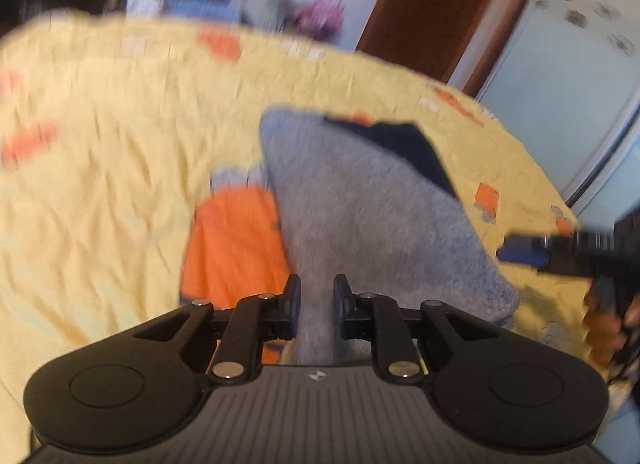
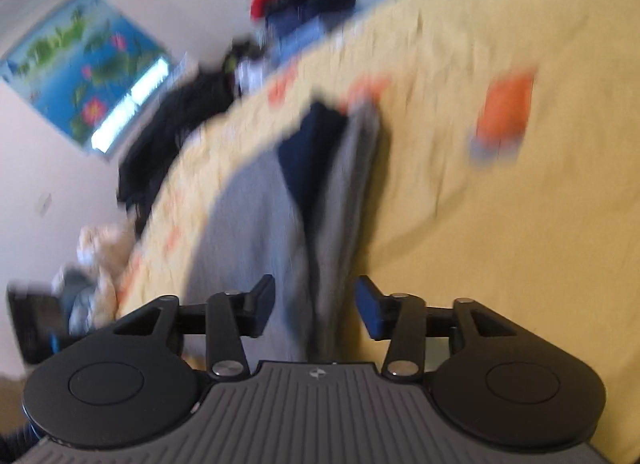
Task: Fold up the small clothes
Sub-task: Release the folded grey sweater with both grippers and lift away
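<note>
Grey fleecy garment (image 1: 372, 215) with a navy patch lies on the yellow bedsheet (image 1: 120, 143), blurred. My left gripper (image 1: 317, 306) has its fingers narrowly parted around the near hem, grip uncertain. My right gripper (image 2: 315, 306) hangs wide apart over the cloth's edge.

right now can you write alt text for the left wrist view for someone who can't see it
The left claw is slightly parted around the near edge of a grey fleece garment with a dark navy lining, lying on a yellow bedsheet with orange patches. The right claw enters from the right edge; the image is motion-blurred.
</note>
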{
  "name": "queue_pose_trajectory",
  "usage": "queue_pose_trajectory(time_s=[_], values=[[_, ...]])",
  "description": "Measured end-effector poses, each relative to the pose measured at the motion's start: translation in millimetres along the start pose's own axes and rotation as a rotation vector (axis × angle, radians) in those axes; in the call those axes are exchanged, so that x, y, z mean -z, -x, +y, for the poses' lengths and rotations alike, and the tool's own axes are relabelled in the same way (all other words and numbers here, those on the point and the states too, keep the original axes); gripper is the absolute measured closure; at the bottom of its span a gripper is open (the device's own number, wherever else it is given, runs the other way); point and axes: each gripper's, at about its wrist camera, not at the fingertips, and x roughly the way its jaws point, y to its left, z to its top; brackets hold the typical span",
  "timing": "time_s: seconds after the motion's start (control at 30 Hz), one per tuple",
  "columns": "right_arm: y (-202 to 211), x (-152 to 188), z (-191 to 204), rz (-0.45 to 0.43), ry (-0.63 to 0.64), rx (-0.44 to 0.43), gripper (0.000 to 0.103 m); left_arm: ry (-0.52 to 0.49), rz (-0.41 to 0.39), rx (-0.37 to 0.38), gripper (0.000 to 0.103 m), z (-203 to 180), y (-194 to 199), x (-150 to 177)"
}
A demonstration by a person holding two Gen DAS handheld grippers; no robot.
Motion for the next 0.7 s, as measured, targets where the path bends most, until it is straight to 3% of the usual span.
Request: queue_pose_trajectory(time_s=[0.13, 0.3, 0.33, 0.37, 0.47, 0.57, 0.63, 0.7], values=[[-19, -42, 3, -0.042, -0.044, -0.069, 0.051, -0.158, -0.078, -0.006, 0.049, -37, -7, -5], [-85, -76, 14, 0.03, -0.014, 0.039, 0.051, -0.296, -0.045, -0.053, 0.049, -64, -45, 8], [-95, -76, 16, 0.046, -0.006, 0.061, 0.058, -0.311, -0.029, -0.052, 0.049, -65, -51, 12], [-101, -74, 18, 0.054, 0.009, 0.073, 0.088, -0.315, -0.007, -0.047, 0.049, -64, -56, 14], [-102, -68, 19, 0.044, 0.088, 0.141, 0.089, -0.289, 0.019, -0.026, 0.049, -57, -64, 23], [-102, -68, -9, 0.035, -0.019, 0.11, 0.091, -0.292, 0.015, -0.019, 0.047, -55, -68, 27], [-98, -66, -9, 0.032, -0.035, 0.089, 0.087, -0.292, 0.019, -0.019, 0.043, -58, -69, 27], [-89, -65, 3, 0.013, 0.0, 0.128, 0.073, -0.291, 0.02, -0.017, 0.042, -57, -69, 26]])
